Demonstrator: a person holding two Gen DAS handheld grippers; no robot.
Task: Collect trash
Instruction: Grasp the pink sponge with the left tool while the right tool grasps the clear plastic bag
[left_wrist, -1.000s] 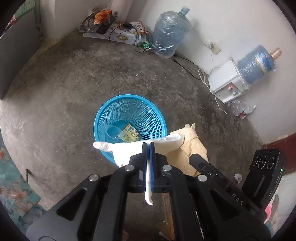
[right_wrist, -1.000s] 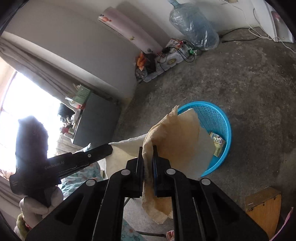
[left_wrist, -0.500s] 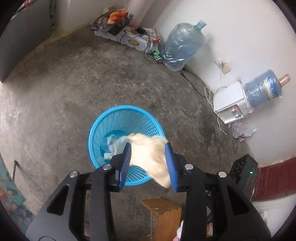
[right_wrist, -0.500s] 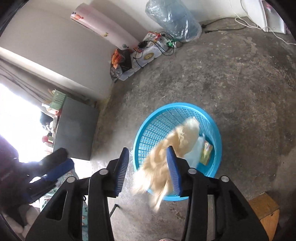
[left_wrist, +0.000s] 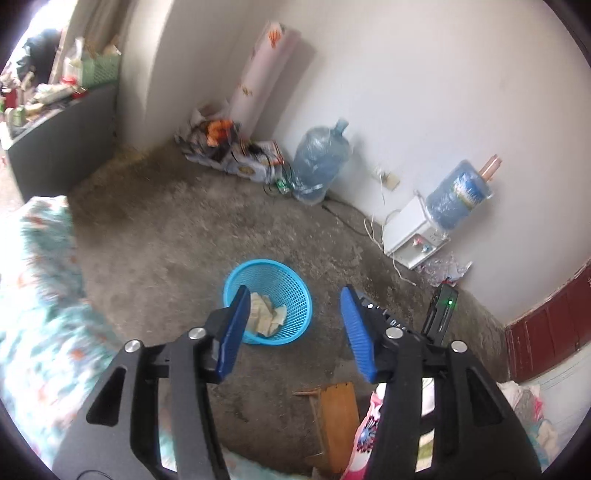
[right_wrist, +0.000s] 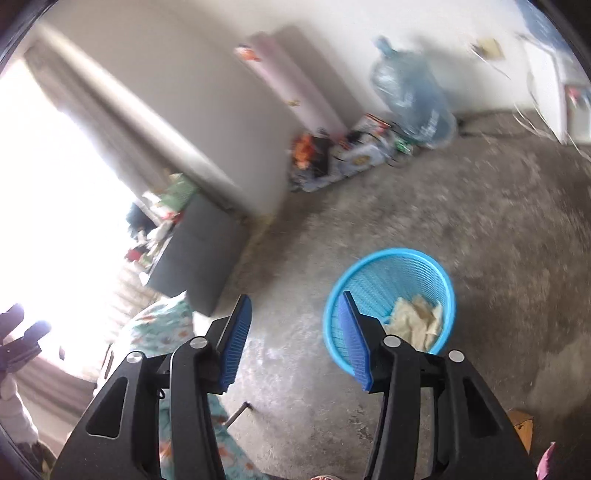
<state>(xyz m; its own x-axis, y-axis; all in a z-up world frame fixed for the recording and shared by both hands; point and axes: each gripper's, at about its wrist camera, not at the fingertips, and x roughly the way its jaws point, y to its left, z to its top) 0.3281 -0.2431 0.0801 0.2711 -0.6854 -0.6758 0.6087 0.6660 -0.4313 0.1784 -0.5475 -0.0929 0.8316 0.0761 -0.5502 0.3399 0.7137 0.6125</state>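
Right gripper (right_wrist: 293, 338) gapes empty above crumpled paper (right_wrist: 415, 323) in blue basket (right_wrist: 391, 264).

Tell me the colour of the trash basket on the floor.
Bright blue. The basket is a mesh plastic one, sharpest in the left wrist view.

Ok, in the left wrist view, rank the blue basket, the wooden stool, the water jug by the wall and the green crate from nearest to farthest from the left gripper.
From the left gripper:
1. Blue basket, just beyond the fingertips, slightly left.
2. Wooden stool, below and to the right; close to the basket's rank, hard to call.
3. Water jug, against the back wall.
4. Green crate, far upper left on the dark cabinet.
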